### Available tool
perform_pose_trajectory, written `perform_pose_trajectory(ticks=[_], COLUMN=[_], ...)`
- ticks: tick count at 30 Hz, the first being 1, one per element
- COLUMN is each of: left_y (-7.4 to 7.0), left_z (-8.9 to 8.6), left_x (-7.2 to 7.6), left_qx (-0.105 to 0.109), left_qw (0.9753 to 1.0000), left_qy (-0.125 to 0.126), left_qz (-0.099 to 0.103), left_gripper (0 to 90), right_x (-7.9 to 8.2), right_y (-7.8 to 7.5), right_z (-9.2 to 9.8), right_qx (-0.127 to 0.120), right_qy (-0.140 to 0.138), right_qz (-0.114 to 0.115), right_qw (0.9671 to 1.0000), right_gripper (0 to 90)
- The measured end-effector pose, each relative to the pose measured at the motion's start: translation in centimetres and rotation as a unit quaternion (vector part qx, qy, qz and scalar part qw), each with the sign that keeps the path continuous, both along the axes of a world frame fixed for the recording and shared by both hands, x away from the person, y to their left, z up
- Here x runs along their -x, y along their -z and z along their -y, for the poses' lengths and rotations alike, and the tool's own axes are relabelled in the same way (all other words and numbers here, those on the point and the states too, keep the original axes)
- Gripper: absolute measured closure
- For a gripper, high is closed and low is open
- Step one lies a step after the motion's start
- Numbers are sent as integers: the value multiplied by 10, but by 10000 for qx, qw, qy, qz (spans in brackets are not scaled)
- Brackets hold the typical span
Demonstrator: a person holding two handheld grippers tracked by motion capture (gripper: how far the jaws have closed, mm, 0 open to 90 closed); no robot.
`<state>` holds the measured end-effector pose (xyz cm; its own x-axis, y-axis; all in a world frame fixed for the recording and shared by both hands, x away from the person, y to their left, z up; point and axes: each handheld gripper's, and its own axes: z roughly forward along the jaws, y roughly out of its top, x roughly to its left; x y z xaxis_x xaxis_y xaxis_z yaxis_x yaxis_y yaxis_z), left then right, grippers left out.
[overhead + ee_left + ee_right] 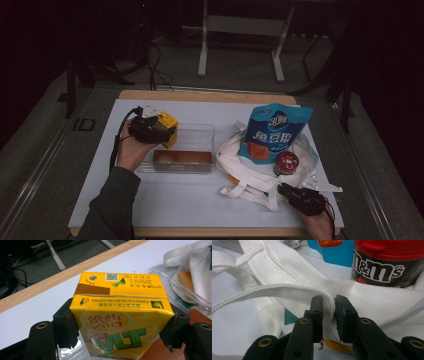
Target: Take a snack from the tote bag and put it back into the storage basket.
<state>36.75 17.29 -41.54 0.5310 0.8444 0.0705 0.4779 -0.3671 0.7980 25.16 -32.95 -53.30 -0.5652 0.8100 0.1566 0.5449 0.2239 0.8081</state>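
My left gripper [159, 131] is shut on a yellow drink carton [168, 128], held over the left end of a clear plastic bin [200, 133]. In the left gripper view the carton [120, 315] fills the space between the two jaws, its top facing away. My right gripper [287, 190] is shut on the edge of a white tote bag [250, 177] at the front right. In the right gripper view the jaws pinch a fold of the bag's cloth [328, 305]. A blue snack pouch [272, 131] and a red-lidded M&M's jar [286, 163] stand in the bag.
A brown box [182, 158] lies along the near side of the clear bin. The jar [384, 262] and pouch [332, 250] stand just behind the pinched cloth. The white table top [185, 200] has its wooden edge at the far side.
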Motion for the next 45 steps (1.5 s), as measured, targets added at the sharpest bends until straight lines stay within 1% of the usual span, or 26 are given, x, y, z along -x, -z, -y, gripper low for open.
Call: perform_pose_trajectory(ticks=[2,4,12,18,23,26,29,33,37,38,39,40,42,45], left_y=[2,3,12,19,26,31,36,42,48,50,52,53,54,55], left_z=[-2,-4,-11,-19,-23,-22,-24,-25,-30,-31,-31,-33,-35,-37], left_x=[-1,-2,-5,-6,-6,-6,-6,-4,-3,-2,-2,0,2,5], left_qx=[24,4,-38,-15,-27,-89,-74,-118,-96,-123,-121,-73,-1,28], left_qw=[10000,9999,9997,9992,9990,9988,9985,9984,9975,9973,9970,9973,9972,9970], left_qy=[-53,-111,-216,-364,-376,-403,-431,-439,-577,-597,-623,-622,-637,-663], left_qz=[-15,-31,-90,-157,-244,-267,-316,-351,-407,-419,-435,-389,-394,-408], left_gripper=[288,288,288,288,287,287,287,286,286,286,286,285,285,282], right_x=[0,0,0,0,0,0,0,0,0,0,0,0,0,0], right_y=[0,0,0,0,0,0,0,0,0,0,0,0,0,0], right_z=[0,0,0,0,0,0,0,0,0,0,0,0,0,0], right_qx=[2,2,3,3,0,0,1,3,1,1,-1,0,1,-1], right_qy=[1,0,0,2,7,5,5,3,8,8,10,8,5,13], right_qz=[5,5,6,6,7,9,9,7,8,8,7,8,7,7], right_qw=[10000,10000,10000,10000,10000,10000,10000,10000,10000,10000,10000,10000,10000,10000], right_gripper=[763,763,763,763,763,763,763,763,763,763,763,763,763,763])
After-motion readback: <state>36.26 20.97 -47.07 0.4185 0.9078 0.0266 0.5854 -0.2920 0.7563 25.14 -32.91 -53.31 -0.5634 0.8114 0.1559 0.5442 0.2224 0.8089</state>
